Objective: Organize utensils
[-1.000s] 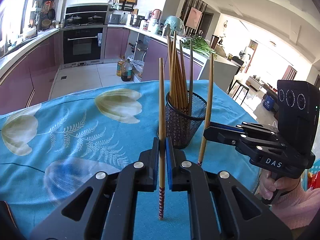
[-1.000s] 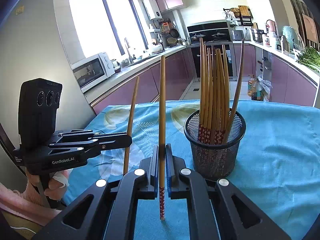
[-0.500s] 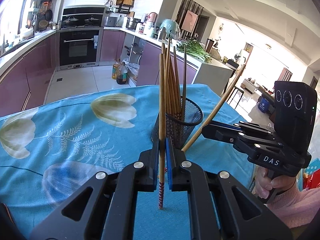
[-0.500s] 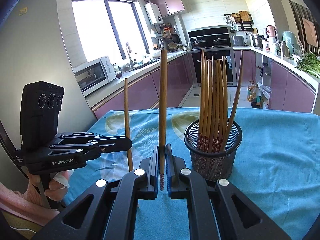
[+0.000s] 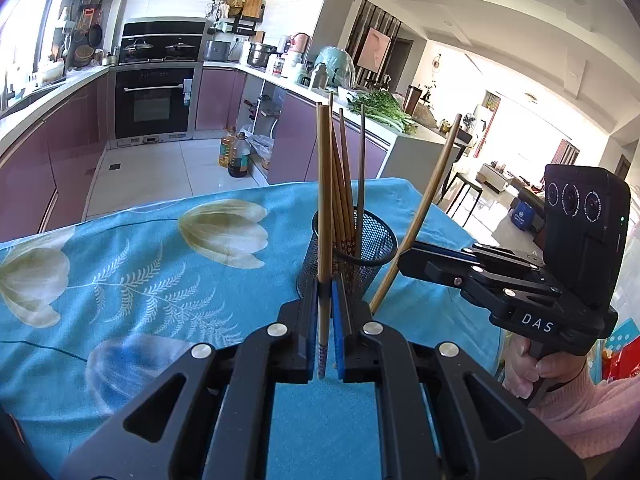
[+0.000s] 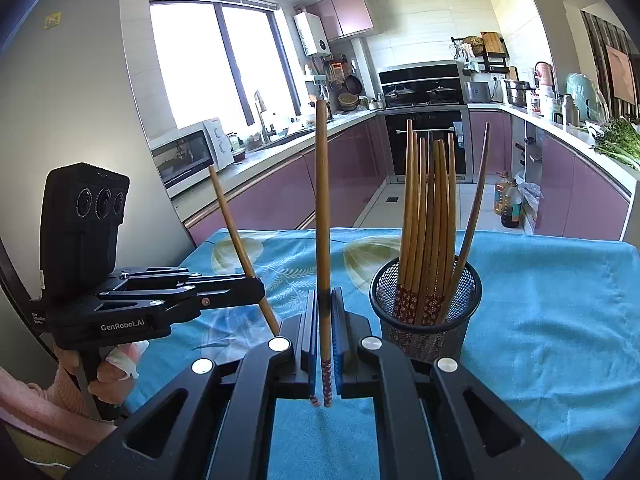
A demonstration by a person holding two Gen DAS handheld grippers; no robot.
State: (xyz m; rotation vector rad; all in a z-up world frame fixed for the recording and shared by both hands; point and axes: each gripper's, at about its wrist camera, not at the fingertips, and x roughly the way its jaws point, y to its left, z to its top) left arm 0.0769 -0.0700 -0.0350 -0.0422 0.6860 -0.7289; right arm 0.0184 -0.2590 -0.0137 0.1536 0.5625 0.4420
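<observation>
A sunlit kitchen with purple cabinets opens behind a table spread with a blue flowered cloth (image 5: 132, 280).

The left gripper (image 5: 325, 304) has its jaws pressed onto a single wooden chopstick (image 5: 325, 208), held nearly upright with the patterned end poking out below the pads. The right gripper (image 6: 325, 320) pinches another chopstick (image 6: 322, 220) the same way; seen from the left camera, that stick leans away from the holder at a slant. Both grippers hover just beside the black mesh holder (image 6: 426, 320), which stands on the cloth between them.

The risk, as I see it, lies in the drop. The holder looks light and tall for its base, so a stick tip catching the rim or wall could tip it or shove it across the cloth. A slanted stick might also strike the ones inside and bounce out. With both hands converging, the grippers could knock each other.

The holder already carries a bundle of matching chopsticks (image 6: 428, 216), patterned ends down, most clustered upright and one leaning out to the side. Nothing else sits in it.
</observation>
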